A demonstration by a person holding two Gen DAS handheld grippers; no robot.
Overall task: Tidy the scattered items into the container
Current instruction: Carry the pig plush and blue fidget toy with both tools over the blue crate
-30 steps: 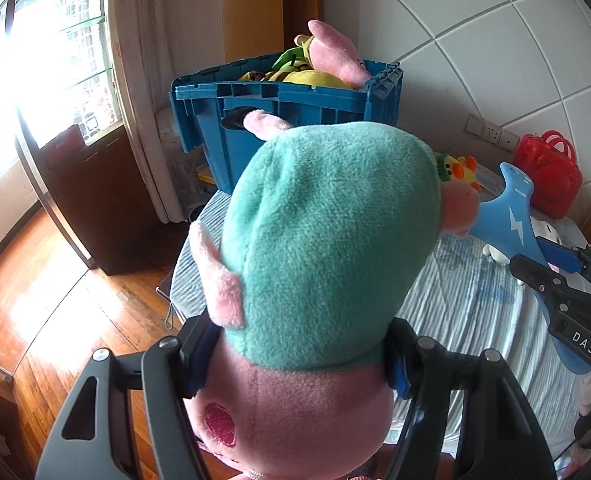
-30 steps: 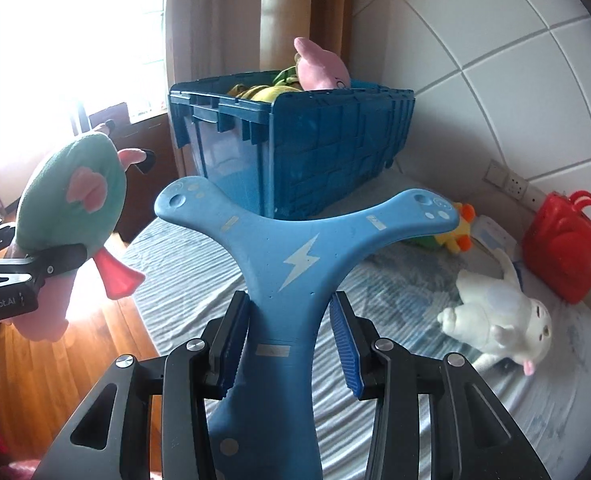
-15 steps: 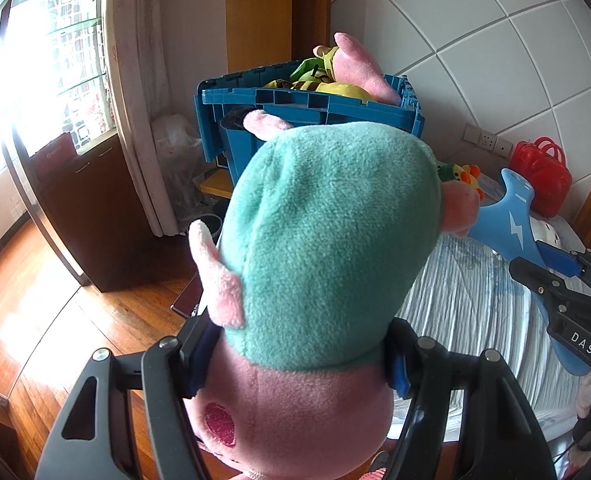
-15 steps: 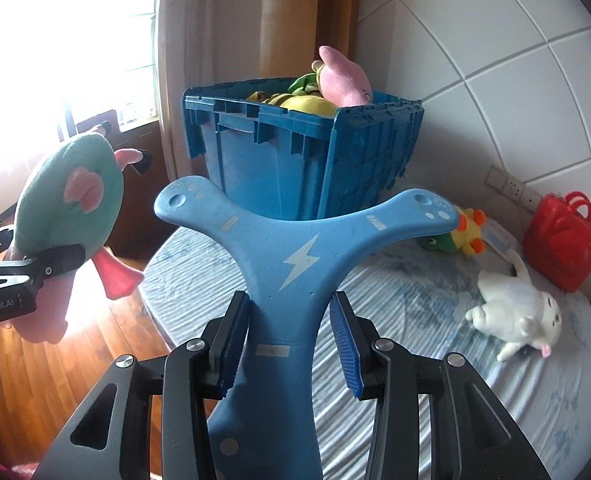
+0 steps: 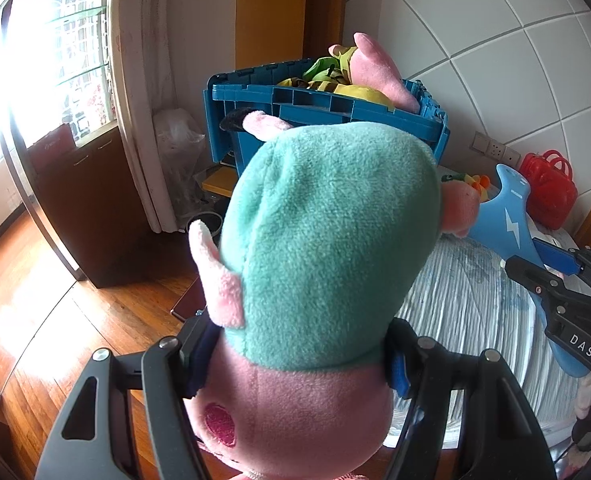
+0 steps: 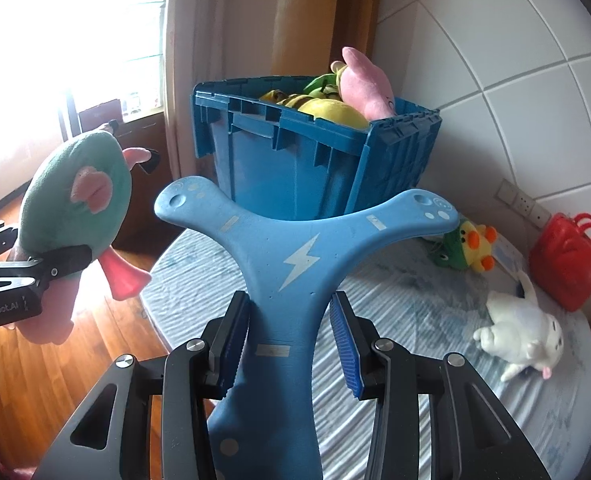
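Left wrist view: the left tool is clamped on a plush pig toy in a teal dress, its pads pressing the toy's sides where teal meets pink. The toy fills most of the frame. Beyond it stands the blue crate, already heaped with soft toys, a pink plush on top. To the right of the tool is the right tool, holding a blue boomerang over a bed with a striped cover. A red toy basket sits far right.

Right wrist view: the right tool grips the boomerang's stem between its blue pads — jaws partly closed on it. Straight ahead stands the crate, at the bed's far edge. To the left, the left tool carries the pig over wooden floor. On the bed, right of the tool, lie a yellow-and-green duck plush, a white plush and the red basket.
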